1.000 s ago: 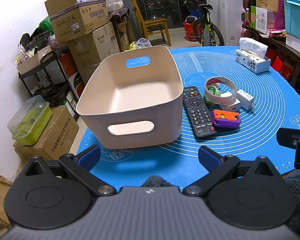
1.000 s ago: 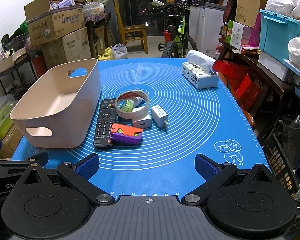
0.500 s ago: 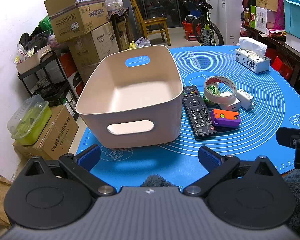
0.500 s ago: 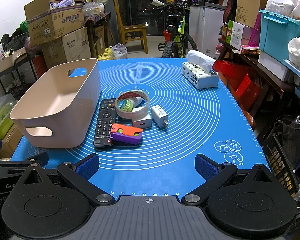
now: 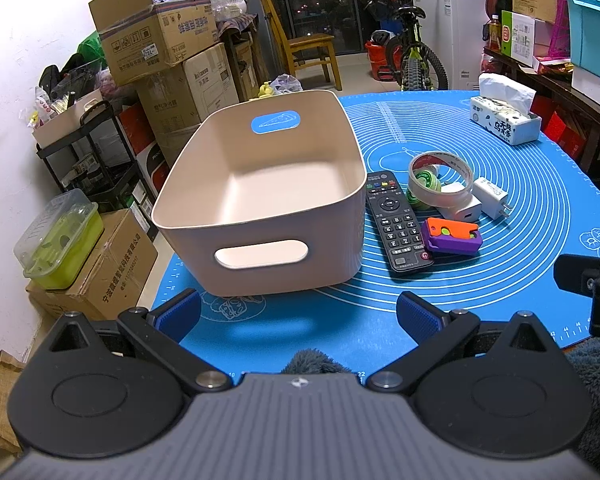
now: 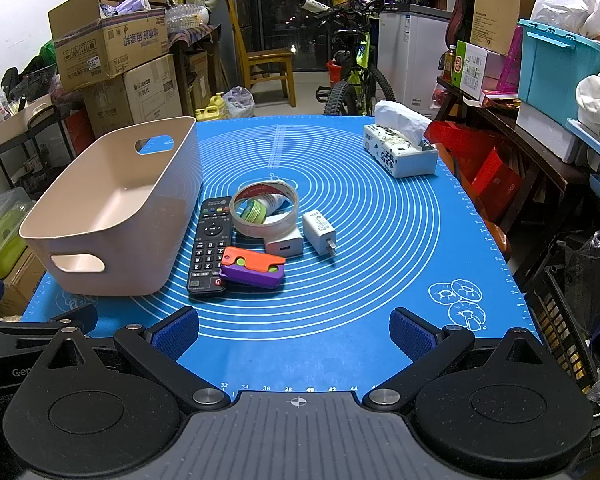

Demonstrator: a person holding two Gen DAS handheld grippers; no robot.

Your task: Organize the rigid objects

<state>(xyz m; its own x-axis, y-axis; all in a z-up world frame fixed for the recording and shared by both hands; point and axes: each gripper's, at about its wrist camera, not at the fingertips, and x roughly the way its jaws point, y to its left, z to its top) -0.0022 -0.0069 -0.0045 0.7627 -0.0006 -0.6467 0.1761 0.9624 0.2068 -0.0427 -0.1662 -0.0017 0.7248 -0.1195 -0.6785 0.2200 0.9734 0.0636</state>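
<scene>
An empty beige bin (image 5: pixel 260 216) (image 6: pixel 112 216) stands on the left of the blue mat (image 6: pixel 380 240). Right of it lie a black remote (image 5: pixel 396 220) (image 6: pixel 210 246), an orange-and-purple box cutter (image 5: pixel 452 236) (image 6: pixel 254 268), a tape roll (image 5: pixel 440 178) (image 6: pixel 264 208) with a green-capped item inside it, and two white chargers (image 5: pixel 492 198) (image 6: pixel 319 232). My left gripper (image 5: pixel 298 316) is open and empty in front of the bin. My right gripper (image 6: pixel 294 330) is open and empty at the mat's near edge, in front of the pile.
A tissue box (image 6: pixel 400 152) sits at the mat's far right. Cardboard boxes (image 5: pixel 160 40), a shelf and a green container (image 5: pixel 60 240) stand to the left off the table. A bicycle (image 6: pixel 352 80), a chair and bins fill the back and right.
</scene>
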